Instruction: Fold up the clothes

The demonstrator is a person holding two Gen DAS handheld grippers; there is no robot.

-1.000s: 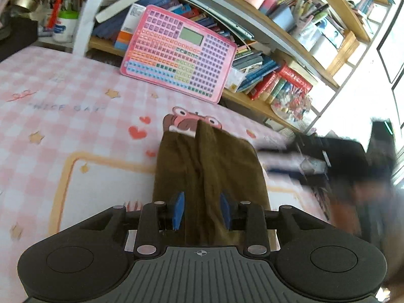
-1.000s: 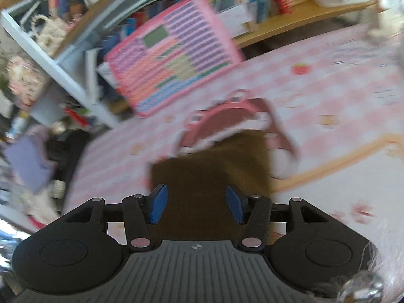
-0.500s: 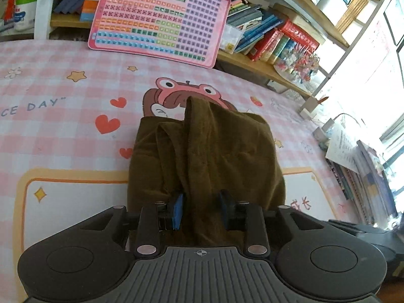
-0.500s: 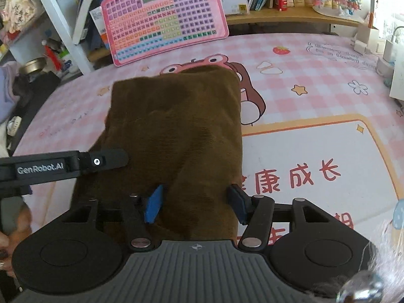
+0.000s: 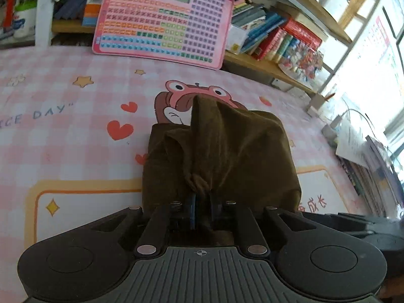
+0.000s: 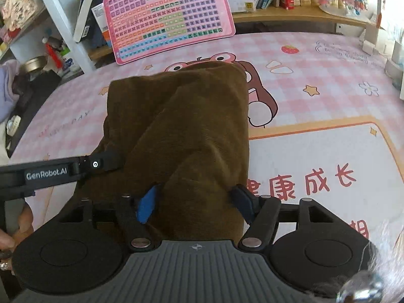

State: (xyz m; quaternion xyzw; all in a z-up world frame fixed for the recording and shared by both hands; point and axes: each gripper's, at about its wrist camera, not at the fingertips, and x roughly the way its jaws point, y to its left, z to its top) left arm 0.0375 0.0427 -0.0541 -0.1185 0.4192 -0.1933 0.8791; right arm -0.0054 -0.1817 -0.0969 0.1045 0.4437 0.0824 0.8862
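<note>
My left gripper (image 5: 202,210) is pinched tight on a bunched near edge of the brown garment (image 6: 181,126), my right gripper (image 6: 195,203) spread wide astride it, its length running straight away across the pink tablecloth (image 6: 315,96).

The brown garment (image 5: 222,151) hides the left gripper's fingers (image 5: 192,210) at their tips and covers part of the cartoon print (image 6: 257,96) on the worktop. At lower right of the right wrist view, a blurred shiny object (image 6: 363,290) cannot be identified.
</note>
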